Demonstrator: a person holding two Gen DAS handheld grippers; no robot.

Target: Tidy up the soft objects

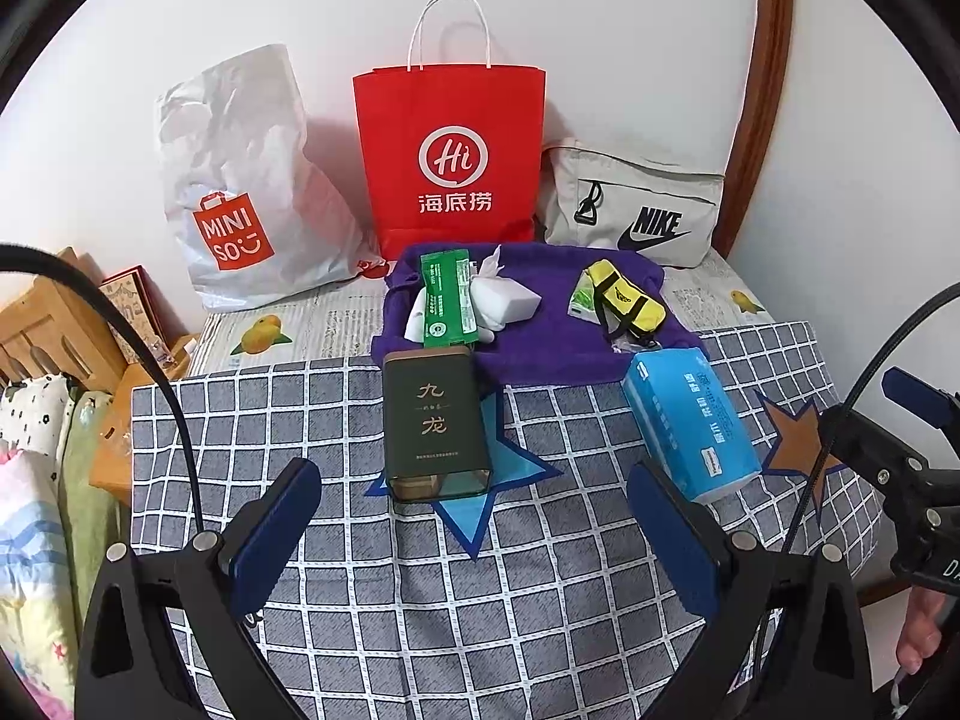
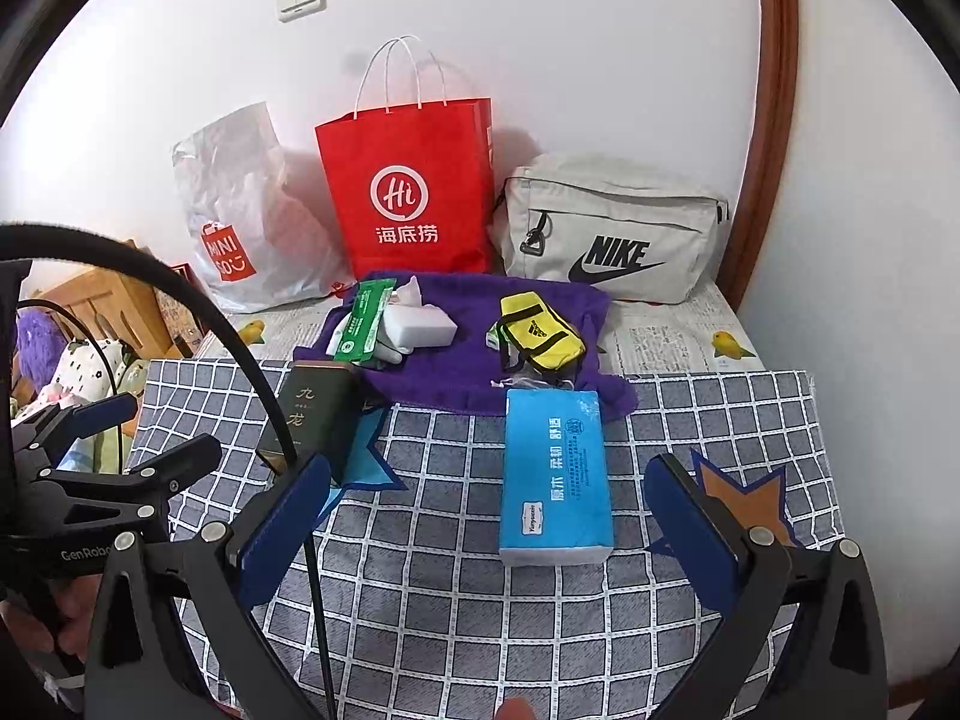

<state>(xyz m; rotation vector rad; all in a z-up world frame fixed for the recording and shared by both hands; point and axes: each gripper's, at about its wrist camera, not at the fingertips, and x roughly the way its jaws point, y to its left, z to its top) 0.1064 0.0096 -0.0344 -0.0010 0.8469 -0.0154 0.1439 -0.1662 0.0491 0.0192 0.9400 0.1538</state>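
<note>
Three bags ahead of both pairs of fingers, lined against the wall: one red paper bag in the middle, one crinkled white Miniso bag to its left, one grey Nike pouch to its right. One checked cloth spread under the fingers, with two star patches: one blue star partly covered, one brown star just past the right gripper's right finger. One purple towel, rumpled and soft, lying beyond the fingertips at the far edge of the checked cloth, carrying four small items: one green packet, one white sponge block, one yellow mini bag with black straps, one small green-white sachet tucked beside it. One blue tissue pack, soft-sided with white ends, lying lengthwise between and ahead of the right gripper's fingers, far end touching the towel. One dark green tin, upright, standing on the blue star straight ahead between the left gripper's fingers, back against the towel edge. Left gripper spread wide, blue pads apart, grasping nothing. Right gripper likewise spread wide, pads clear of the tissue pack, nothing held
</note>
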